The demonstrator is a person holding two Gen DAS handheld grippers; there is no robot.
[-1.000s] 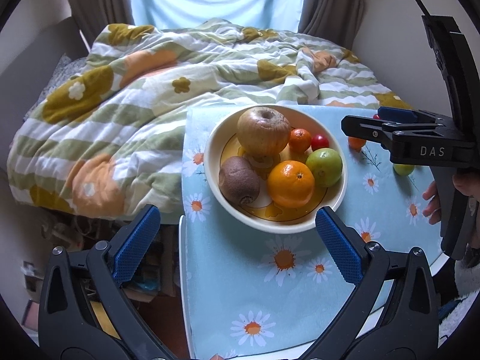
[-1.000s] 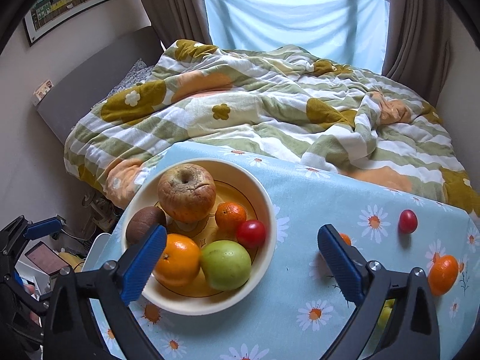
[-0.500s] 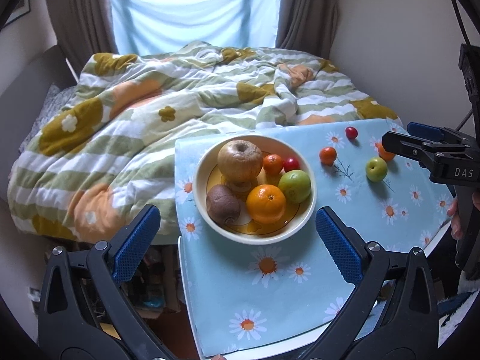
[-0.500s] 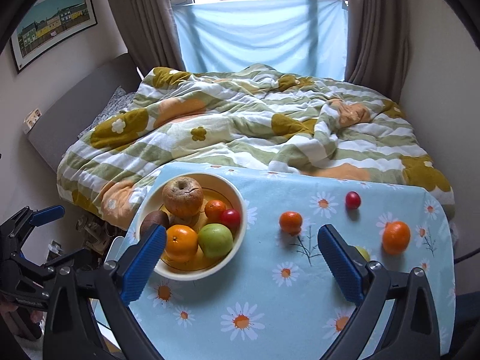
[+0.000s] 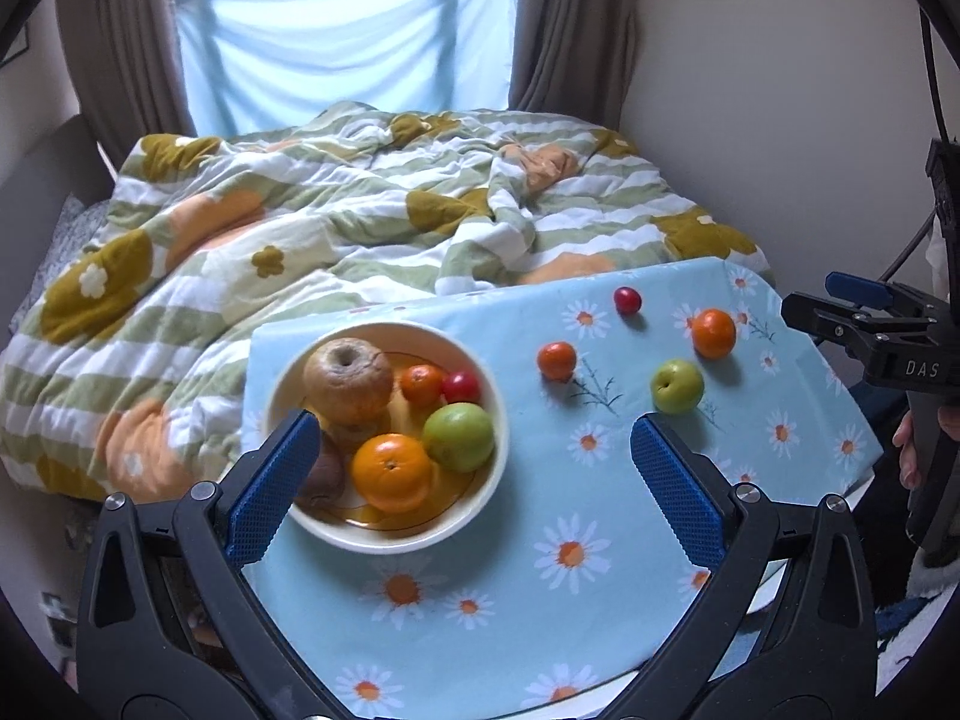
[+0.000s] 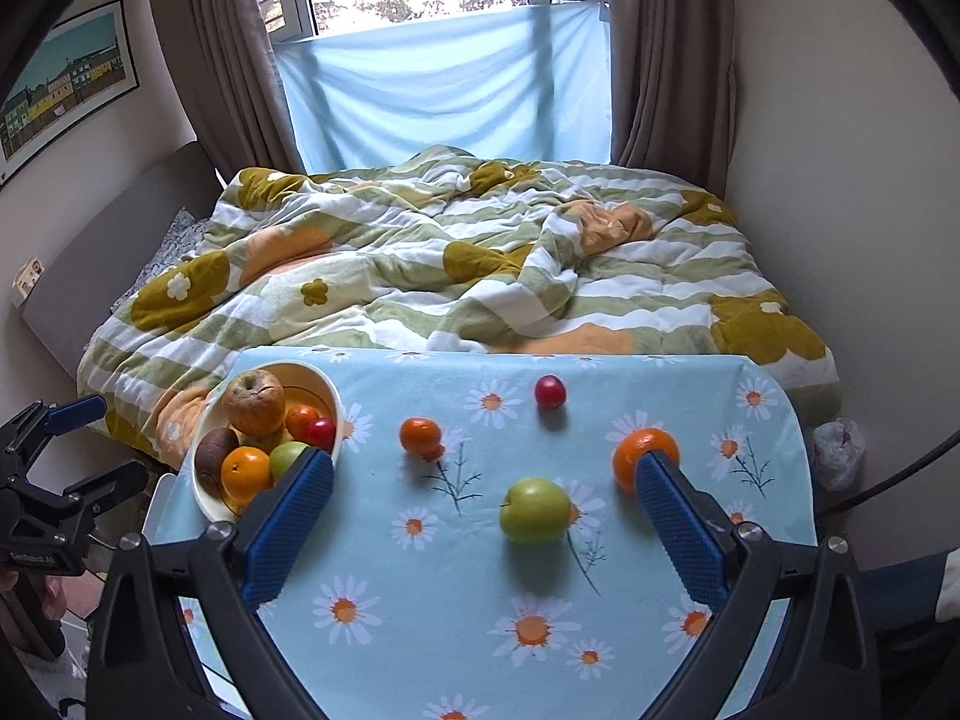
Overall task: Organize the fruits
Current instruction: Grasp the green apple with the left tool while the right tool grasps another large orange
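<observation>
Both grippers are spread wide and hold nothing. The right gripper [image 6: 483,519] hangs above the table, with the green apple [image 6: 535,509] just ahead between its fingers. The orange [image 6: 642,455] peeks out behind its right finger. The bowl [image 5: 489,420] sits under the left gripper [image 5: 474,486]. The fruits are round, so a bump could roll one off the table [image 6: 420,588].

Both tools are pulling back and rising away from the fruit bowl [image 5: 384,531]. The left tool [image 5: 474,468] is drawing off, so the bowl sits smaller and the loose green apple [image 5: 678,387] is coming into sight. The right tool [image 6: 483,516] is swinging rightward from the bowl, now framing that apple.
</observation>
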